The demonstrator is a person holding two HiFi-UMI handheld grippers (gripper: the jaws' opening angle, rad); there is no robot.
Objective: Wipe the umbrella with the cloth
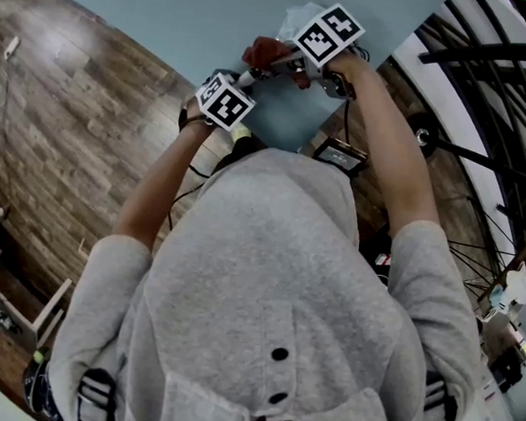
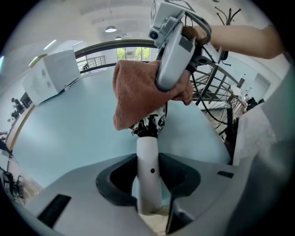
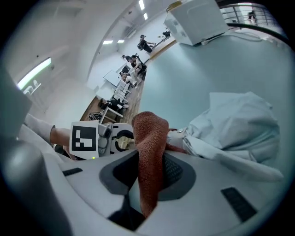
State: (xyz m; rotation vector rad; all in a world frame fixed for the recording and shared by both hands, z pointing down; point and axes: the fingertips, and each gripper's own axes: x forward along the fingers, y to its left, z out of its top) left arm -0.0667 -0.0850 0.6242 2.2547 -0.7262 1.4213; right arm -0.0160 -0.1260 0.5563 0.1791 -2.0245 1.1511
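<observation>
now cloth (image 3: 150,152) pinched between right fingers (image 3: 178,171), umbrella handle (image 2: 148,170) gripped between left fingers (image 2: 114,182)

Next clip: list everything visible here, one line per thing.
table: one, pale blue, centre of the head view.
umbrella: one, white handle, black-and-white canopy, above the table.
cloth: one, reddish-brown, against the canopy.
crumpled fabric: one, pale, on the table.
box: one, white, far side of table.
floor: wooden, beside the table.
person: one, grey top.
left hand-held gripper: grey, shut on the umbrella handle.
right hand-held gripper: grey, shut on the cloth.
</observation>
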